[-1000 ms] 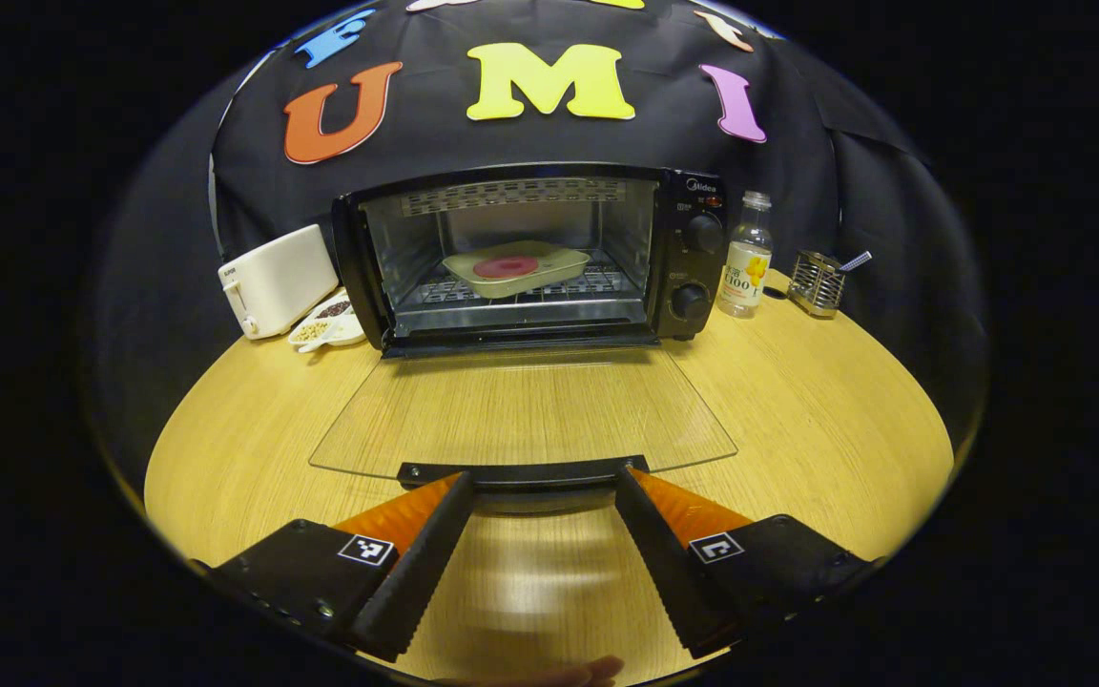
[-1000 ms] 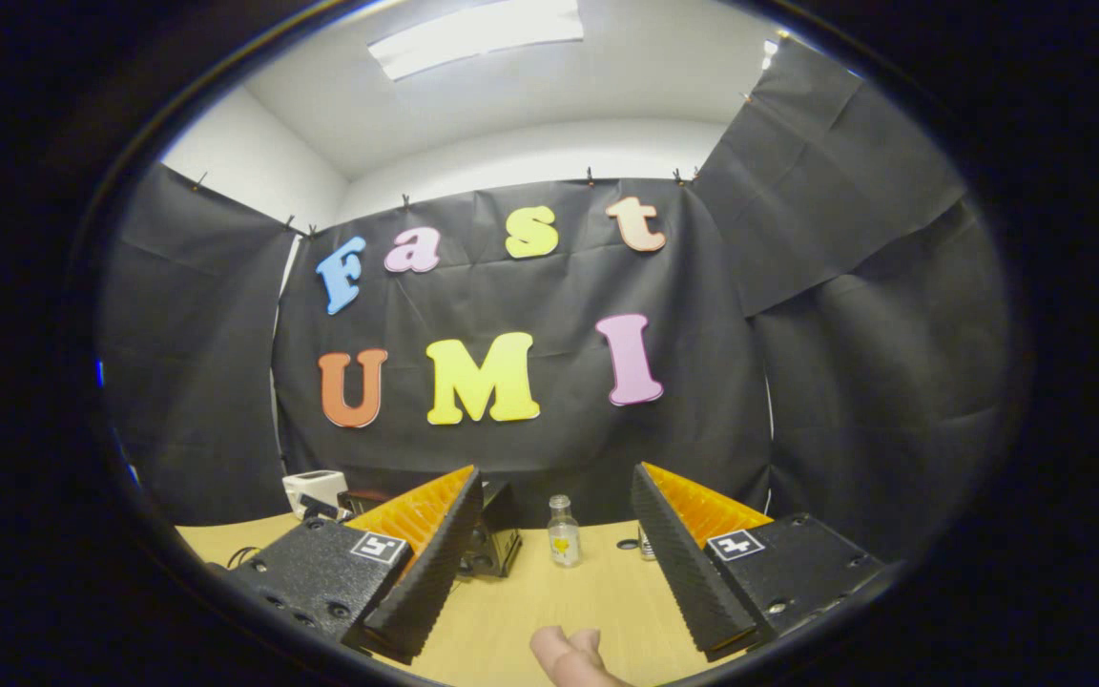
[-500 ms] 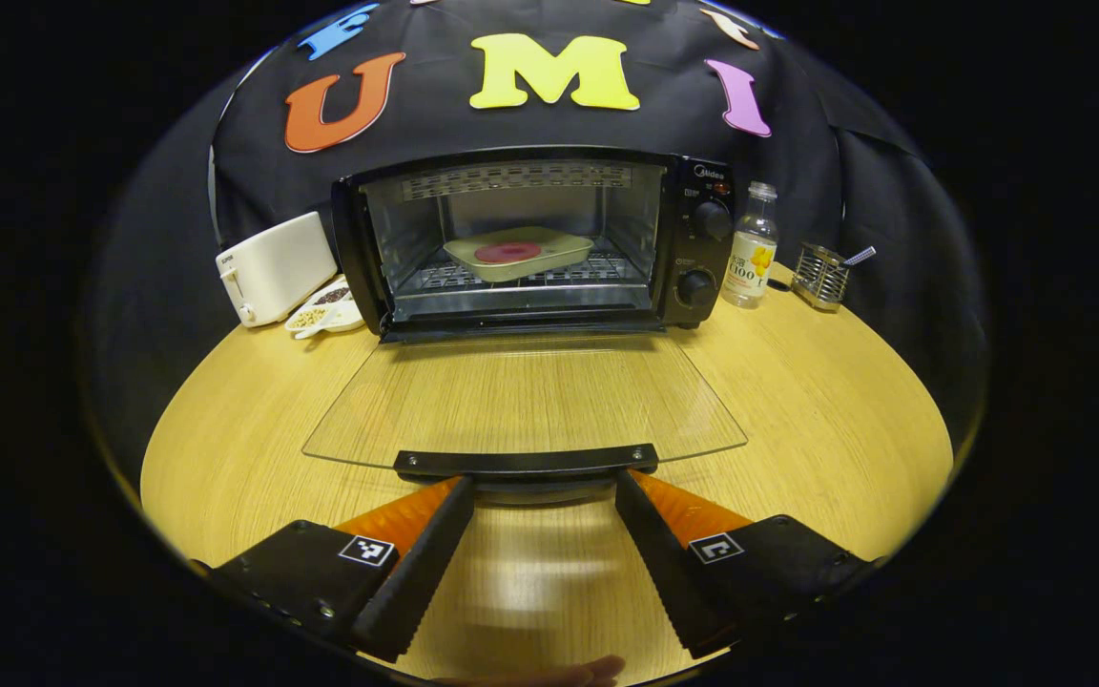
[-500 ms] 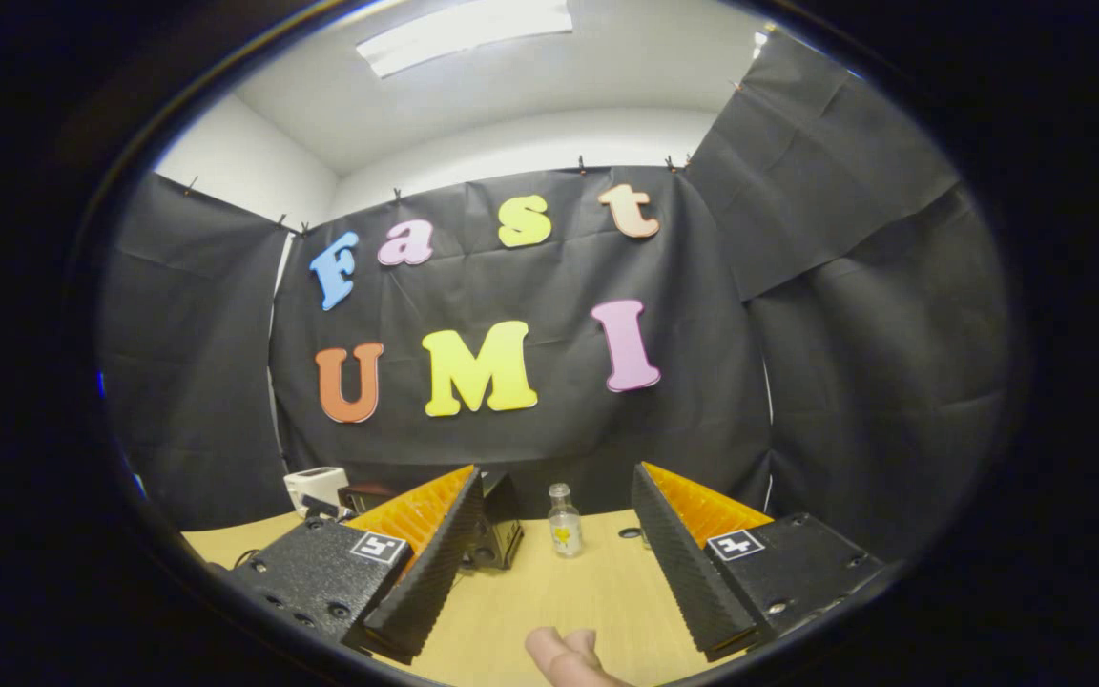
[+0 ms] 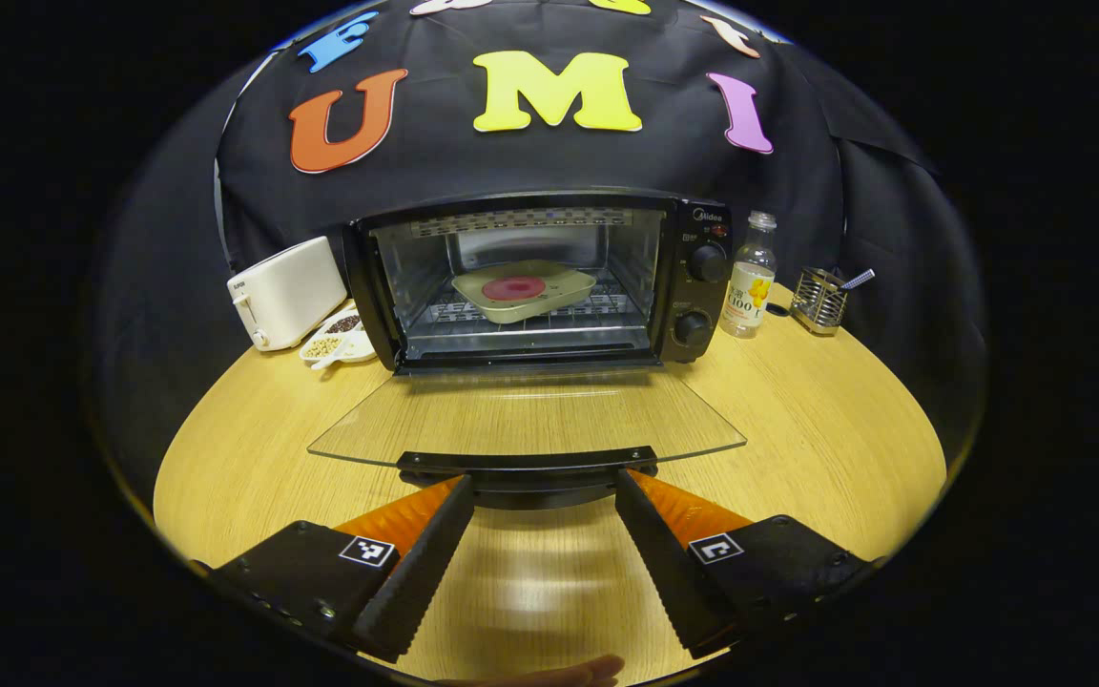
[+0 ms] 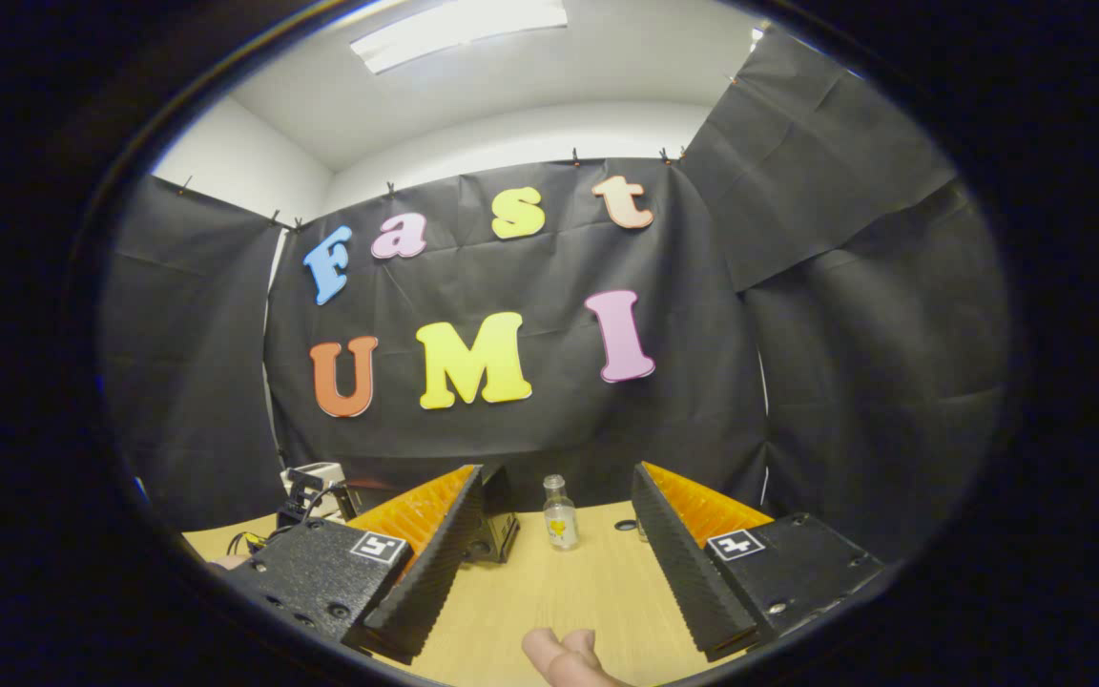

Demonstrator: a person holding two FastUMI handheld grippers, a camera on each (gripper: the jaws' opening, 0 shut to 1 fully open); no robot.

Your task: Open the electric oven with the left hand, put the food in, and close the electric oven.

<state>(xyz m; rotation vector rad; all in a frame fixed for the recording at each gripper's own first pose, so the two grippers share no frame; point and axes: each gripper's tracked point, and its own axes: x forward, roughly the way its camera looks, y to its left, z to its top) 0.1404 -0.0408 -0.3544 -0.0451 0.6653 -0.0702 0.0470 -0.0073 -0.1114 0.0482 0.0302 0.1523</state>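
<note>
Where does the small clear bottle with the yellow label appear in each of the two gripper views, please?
Left gripper view: the small clear bottle with the yellow label stands on the round wooden table, just right of the black electric oven.
Right gripper view: it stands low in the middle, between that gripper's two fingers.
Shared landmark: the white toaster, left of the oven.

Directly ahead of the left gripper point(image 5: 535, 491), the glass door point(image 5: 526, 417) lies folded down over the table point(image 5: 826, 429), its handle point(image 5: 528, 463) just before the spread fingertips. Beyond it the oven point(image 5: 535, 277) mouth stands open, but a tray point(image 5: 524, 291) takes the rack's middle. A toaster point(image 5: 287, 291) stands at the oven's left, a bottle point(image 5: 747, 288) and a wire holder point(image 5: 819, 299) at its right. Bare tabletop lies at both sides of the door.
</note>
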